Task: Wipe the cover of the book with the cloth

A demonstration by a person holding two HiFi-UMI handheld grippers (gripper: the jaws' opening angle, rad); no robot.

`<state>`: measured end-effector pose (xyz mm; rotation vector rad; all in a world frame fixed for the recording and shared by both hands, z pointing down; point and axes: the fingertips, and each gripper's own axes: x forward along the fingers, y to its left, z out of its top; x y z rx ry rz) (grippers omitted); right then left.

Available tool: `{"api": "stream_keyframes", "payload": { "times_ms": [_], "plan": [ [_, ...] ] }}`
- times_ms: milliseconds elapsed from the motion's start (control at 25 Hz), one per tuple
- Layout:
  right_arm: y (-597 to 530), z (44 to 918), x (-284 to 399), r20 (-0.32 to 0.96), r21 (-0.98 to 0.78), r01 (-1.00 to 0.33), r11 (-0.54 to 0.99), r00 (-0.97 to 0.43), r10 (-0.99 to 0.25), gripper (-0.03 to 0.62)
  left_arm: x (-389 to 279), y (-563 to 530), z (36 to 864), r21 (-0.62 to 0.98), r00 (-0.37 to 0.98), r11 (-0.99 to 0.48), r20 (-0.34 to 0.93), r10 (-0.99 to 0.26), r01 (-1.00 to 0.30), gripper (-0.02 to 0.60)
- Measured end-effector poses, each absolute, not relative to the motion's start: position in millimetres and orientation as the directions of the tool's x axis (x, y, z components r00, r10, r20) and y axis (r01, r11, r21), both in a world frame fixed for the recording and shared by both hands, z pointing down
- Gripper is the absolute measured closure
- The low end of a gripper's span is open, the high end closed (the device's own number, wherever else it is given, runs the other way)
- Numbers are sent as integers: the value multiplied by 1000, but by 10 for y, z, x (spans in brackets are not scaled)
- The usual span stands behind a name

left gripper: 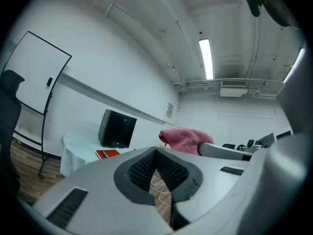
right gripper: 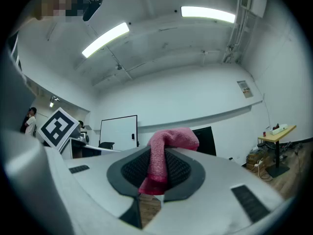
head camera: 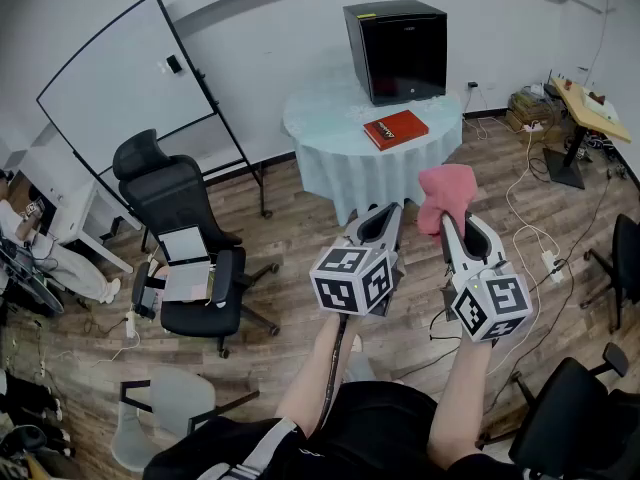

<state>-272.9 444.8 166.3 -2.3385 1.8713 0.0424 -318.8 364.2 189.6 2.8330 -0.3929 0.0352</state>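
A red book [head camera: 395,128] lies flat on the round table [head camera: 330,118] with a pale cloth cover, in front of a black box [head camera: 397,48]. It also shows small in the left gripper view as the red book [left gripper: 106,154]. My right gripper [head camera: 449,218] is shut on a pink cloth [head camera: 446,195], which bunches above the jaws; in the right gripper view the pink cloth [right gripper: 161,160] hangs between the pads. My left gripper [head camera: 385,213] is shut with nothing in it, beside the right one. Both are held in the air well short of the table.
A black office chair [head camera: 185,243] with a white device on its seat stands at left, a whiteboard [head camera: 125,83] behind it. Cables [head camera: 530,228] trail over the wooden floor at right. More chairs [head camera: 580,408] stand at lower right, a wooden desk [head camera: 590,108] at far right.
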Motion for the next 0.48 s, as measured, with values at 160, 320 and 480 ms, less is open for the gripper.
{"api": "stream_keyframes", "payload": {
  "times_ms": [160, 320, 480],
  "plan": [
    [4471, 1646, -2704, -114, -101, -974, -201, 212, -971, 523, -3160, 3672, 1903, 279, 963, -922, 61, -263, -270, 566],
    [4483, 1616, -2672, -112, -68, -975, -214, 220, -969, 523, -3120, 3689, 1897, 314, 967, -915, 58, -249, -255, 568],
    [4450, 1629, -2636, -117, -51, -973, -226, 231, -966, 520, -3036, 3715, 1904, 343, 972, -910, 63, -226, -234, 567]
  ]
}}
